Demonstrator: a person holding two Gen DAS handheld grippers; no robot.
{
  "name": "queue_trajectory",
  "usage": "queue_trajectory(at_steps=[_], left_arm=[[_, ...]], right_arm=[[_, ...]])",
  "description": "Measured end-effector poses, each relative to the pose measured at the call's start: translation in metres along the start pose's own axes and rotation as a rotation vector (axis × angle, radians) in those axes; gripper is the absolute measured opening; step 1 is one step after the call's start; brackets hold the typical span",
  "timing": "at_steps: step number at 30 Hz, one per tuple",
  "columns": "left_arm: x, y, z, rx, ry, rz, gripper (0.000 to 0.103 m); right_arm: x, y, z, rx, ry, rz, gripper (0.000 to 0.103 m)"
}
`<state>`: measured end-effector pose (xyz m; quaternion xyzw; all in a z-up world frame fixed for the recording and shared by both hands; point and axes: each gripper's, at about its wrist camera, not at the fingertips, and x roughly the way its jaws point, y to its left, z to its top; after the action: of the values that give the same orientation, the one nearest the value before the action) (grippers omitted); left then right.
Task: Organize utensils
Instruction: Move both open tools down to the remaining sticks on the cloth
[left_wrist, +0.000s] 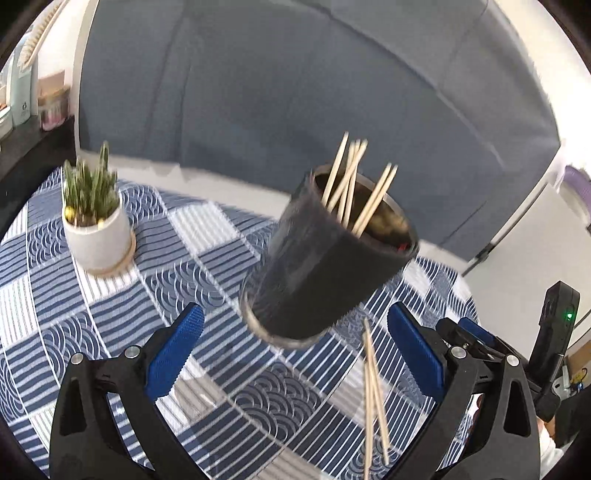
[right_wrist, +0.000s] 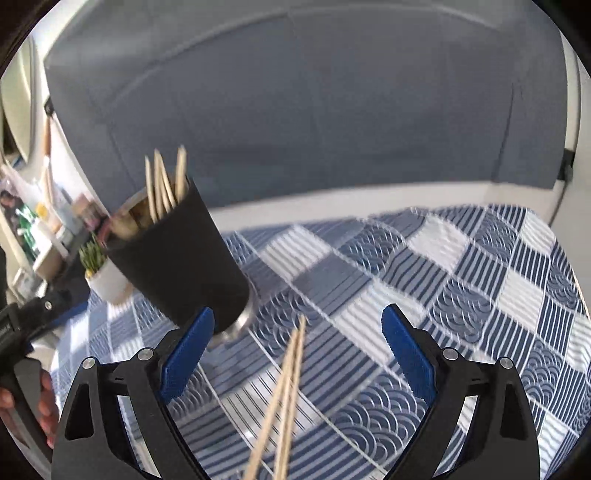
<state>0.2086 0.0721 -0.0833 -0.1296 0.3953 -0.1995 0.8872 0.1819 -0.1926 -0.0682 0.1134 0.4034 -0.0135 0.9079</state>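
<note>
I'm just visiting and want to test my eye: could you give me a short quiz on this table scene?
1. True or false: the black cup already holds chopsticks.
2. Which stands beside the cup? A) a kettle B) a potted plant C) a bowl
3. What lies loose on the checked tablecloth between the right gripper fingers?

Key: 1 true. 2 B. 3 a pair of chopsticks; the left gripper is open too.

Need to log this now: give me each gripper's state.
Left gripper: open, holding nothing.
Right gripper: open, holding nothing.
</note>
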Motion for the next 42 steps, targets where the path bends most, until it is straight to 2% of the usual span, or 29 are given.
queue_trajectory(at_steps=[9,17,24,28,33,34,36,38,39,42], left_arm=[[0.021,-0.002,-0.031,0.013,0.112,0.055,0.097],[0.046,-0.014,-0.055,0.066,0.257,0.091,0.097],[0.064,-0.031,-0.069,0.099,0.313,0.109,0.097],[0.073,-0.048,-0.075,0.126,0.350,0.095,0.097],[0.084,-0.067,-0.085,0.179,0.392,0.113,0.097],[0.086,-0.070,-0.086,0.186,0.395,0.123,0.097],[0.089,-0.074,-0.088,0.206,0.391,0.167,0.097],[0.091,-0.075,-0.089,0.200,0.404,0.167,0.097],[0.093,-0.074,-0.090,0.186,0.416,0.158,0.097],[0.095,-0.077,-0.090,0.190,0.416,0.188,0.097]], right_arm=[[0.037,-0.010,-0.044,-0.039,0.191,-0.043,0.088],[0.055,-0.017,-0.069,-0.049,0.296,-0.099,0.088],[0.054,-0.010,-0.074,-0.161,0.299,-0.158,0.091],[0.050,-0.022,-0.075,-0.139,0.310,-0.152,0.091],[0.044,-0.040,-0.079,-0.118,0.315,-0.154,0.089],[0.043,-0.042,-0.080,-0.121,0.317,-0.151,0.087],[0.040,-0.044,-0.082,-0.140,0.307,-0.132,0.075],[0.038,-0.045,-0.083,-0.161,0.307,-0.118,0.063],[0.038,-0.045,-0.083,-0.168,0.310,-0.113,0.060],[0.035,-0.045,-0.083,-0.202,0.318,-0.101,0.045]])
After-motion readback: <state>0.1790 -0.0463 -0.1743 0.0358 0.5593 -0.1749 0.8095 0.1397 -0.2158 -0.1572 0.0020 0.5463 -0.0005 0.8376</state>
